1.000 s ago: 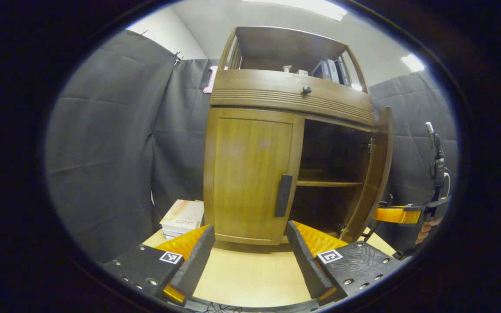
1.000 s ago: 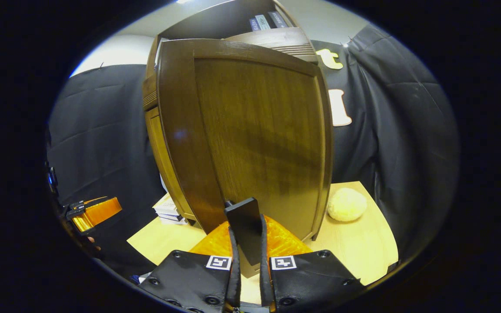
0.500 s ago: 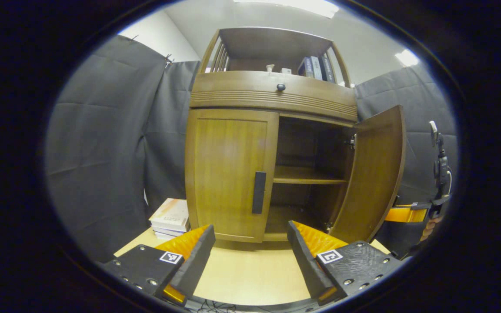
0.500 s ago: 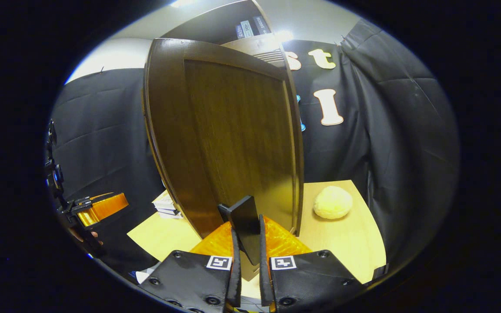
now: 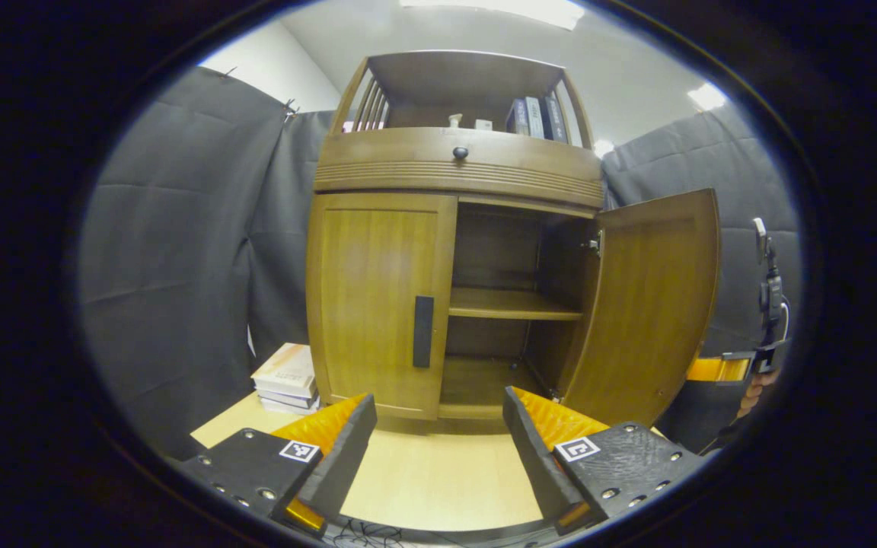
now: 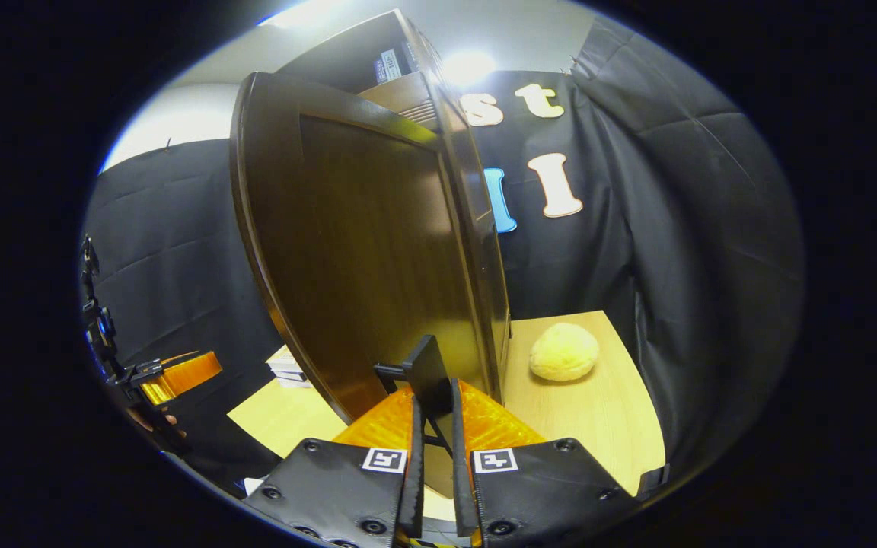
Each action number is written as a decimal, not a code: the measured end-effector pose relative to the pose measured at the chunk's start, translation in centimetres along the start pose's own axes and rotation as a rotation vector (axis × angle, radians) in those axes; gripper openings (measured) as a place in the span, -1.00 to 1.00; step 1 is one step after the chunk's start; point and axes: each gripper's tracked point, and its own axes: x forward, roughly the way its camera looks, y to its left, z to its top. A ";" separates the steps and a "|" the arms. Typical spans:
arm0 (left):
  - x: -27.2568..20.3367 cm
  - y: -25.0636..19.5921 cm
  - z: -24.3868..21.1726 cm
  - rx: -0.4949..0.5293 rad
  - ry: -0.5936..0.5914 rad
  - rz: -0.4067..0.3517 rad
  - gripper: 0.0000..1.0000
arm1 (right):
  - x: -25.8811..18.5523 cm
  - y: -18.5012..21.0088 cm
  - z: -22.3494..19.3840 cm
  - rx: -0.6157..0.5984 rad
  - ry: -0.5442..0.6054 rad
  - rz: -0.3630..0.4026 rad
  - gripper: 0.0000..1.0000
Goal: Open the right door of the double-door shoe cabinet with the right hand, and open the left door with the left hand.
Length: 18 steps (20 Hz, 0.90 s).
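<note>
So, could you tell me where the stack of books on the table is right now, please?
In the left gripper view the stack of books lies on the light wooden table, beside the shoe cabinet's left side, near its closed left door.

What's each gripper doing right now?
Left gripper: open, holding nothing, facing the closed left door.
Right gripper: shut on the right door's handle.
</note>
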 end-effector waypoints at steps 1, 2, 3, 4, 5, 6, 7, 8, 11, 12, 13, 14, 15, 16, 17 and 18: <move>0.1 0.0 0.0 0.006 0.001 0.002 0.90 | -0.3 -0.5 -0.1 -0.001 -0.005 -0.002 -0.67; 0.1 -0.1 0.1 0.010 -0.001 0.005 0.90 | -0.5 -1.1 0.0 -0.003 -0.010 -0.004 -0.74; 0.1 -0.1 0.2 0.011 -0.001 0.007 0.90 | -0.6 -1.6 0.0 -0.002 -0.014 -0.007 -0.77; 0.2 -0.1 0.1 0.011 0.000 0.008 0.90 | -0.6 -2.0 0.2 0.003 -0.017 -0.010 -0.80; 0.1 -0.1 0.1 0.013 0.000 0.010 0.90 | -0.6 -2.2 0.2 0.009 -0.019 -0.007 -0.81; 0.2 -0.1 0.1 0.014 0.002 0.013 0.90 | -0.6 -2.2 0.2 0.016 -0.016 0.003 -0.82; 0.1 -0.1 0.1 0.015 0.002 0.016 0.90 | -0.6 -2.1 0.2 0.018 -0.015 0.011 -0.71; 0.1 0.0 0.2 0.014 0.002 0.019 0.90 | -0.6 -2.2 0.2 0.014 -0.016 0.012 -0.70; 0.3 0.1 0.1 0.008 0.002 0.030 0.90 | -0.7 -2.2 0.2 0.002 -0.018 0.008 -0.78; 0.3 0.2 0.1 0.007 0.003 0.034 0.90 | -0.8 -2.3 0.3 0.008 -0.017 0.006 -0.78; 0.3 0.2 0.1 0.006 0.004 0.037 0.90 | -0.9 -2.3 0.2 0.017 -0.017 0.003 -0.78; 0.4 0.3 0.2 0.006 0.005 0.038 0.90 | -1.0 -2.3 0.2 0.026 -0.015 0.002 -0.77; 0.3 0.4 0.0 0.004 0.005 0.041 0.90 | -1.2 -2.3 0.1 0.034 -0.011 0.001 -0.77; 0.4 0.5 0.0 0.001 0.005 0.043 0.90 | -1.4 -2.3 0.0 0.038 -0.008 -0.002 -0.69; 0.3 0.5 -0.1 -0.004 0.005 0.043 0.90 | -1.6 -2.3 -0.2 0.041 -0.003 -0.007 -0.77; 0.3 0.6 -0.2 -0.006 0.002 0.040 0.92 | -1.9 -2.3 -0.3 0.043 0.000 -0.015 -0.77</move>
